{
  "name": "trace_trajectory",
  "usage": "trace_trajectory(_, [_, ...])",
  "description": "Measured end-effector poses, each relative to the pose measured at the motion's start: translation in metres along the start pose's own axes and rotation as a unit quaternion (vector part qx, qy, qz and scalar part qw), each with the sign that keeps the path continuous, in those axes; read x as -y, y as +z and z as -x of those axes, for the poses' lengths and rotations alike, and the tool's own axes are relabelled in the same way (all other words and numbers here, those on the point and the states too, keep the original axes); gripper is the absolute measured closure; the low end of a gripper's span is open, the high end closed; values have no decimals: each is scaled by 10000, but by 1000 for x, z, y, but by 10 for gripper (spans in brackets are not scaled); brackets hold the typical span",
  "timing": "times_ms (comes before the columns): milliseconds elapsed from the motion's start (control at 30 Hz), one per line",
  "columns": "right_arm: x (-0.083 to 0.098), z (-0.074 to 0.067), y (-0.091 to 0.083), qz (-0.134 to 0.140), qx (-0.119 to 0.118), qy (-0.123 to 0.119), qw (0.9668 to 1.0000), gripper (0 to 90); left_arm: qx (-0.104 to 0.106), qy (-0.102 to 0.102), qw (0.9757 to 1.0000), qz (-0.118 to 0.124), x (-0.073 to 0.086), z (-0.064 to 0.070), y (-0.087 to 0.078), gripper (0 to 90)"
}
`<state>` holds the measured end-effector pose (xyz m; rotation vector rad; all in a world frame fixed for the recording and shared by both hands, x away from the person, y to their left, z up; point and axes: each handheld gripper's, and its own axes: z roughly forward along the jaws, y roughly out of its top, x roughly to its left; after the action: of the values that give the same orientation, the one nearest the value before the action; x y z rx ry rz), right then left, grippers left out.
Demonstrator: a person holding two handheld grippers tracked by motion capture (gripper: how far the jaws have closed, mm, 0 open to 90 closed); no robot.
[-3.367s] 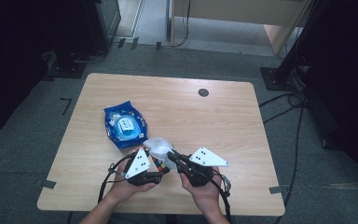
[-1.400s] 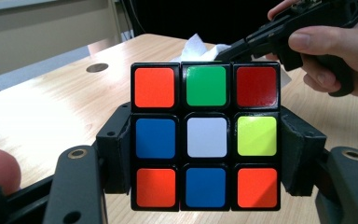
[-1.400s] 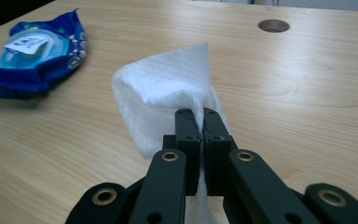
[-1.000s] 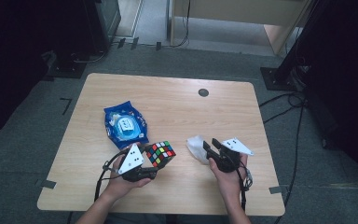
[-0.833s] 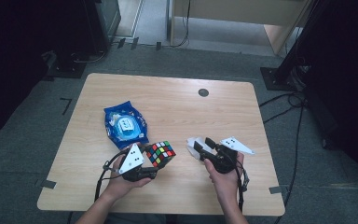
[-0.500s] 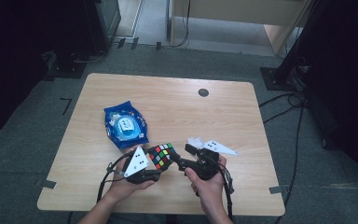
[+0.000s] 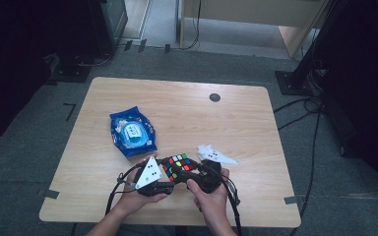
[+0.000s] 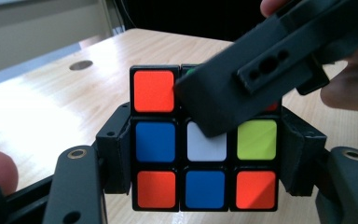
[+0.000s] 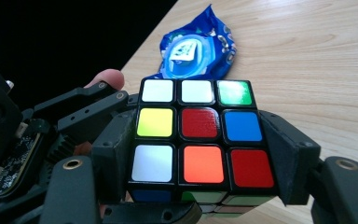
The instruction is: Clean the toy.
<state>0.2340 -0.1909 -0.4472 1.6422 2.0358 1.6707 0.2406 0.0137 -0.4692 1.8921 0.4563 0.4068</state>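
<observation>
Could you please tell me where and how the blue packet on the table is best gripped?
Probably from above, pinching across its two long sides near the middle: the blue packet lies flat on the table, puffy, with thin crimped ends that might slip.

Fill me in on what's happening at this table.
A person works a cube with a gripper in each hand, above the near edge of the table. The left gripper clamps the cube by its sides. The right gripper has its jaws around the cube's top layer; they have just been closing, and they look set against it, perhaps for a twist. A blue packet and a crumpled white wrapper lie on the table nearby, untouched.
</observation>
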Motion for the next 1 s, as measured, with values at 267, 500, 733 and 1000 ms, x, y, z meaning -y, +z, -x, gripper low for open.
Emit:
trace_trajectory(267, [-4,1,-6,16,221,-109,9997,343,149,-17,9997,-167,0,-2,1,336])
trace_trajectory(500, [-21,13,-29,374,314,-33,9988,343,358,185,9990,-203,4,-10,-4,316])
trace_trajectory(733, [-24,6,-31,87,128,-250,9996,343,71,248,9993,-272,5,-12,-3,316])
trace_trajectory(1000, [-20,-1,-24,-73,41,-359,9993,342,-41,440,9987,-238,3,-7,-5,315])
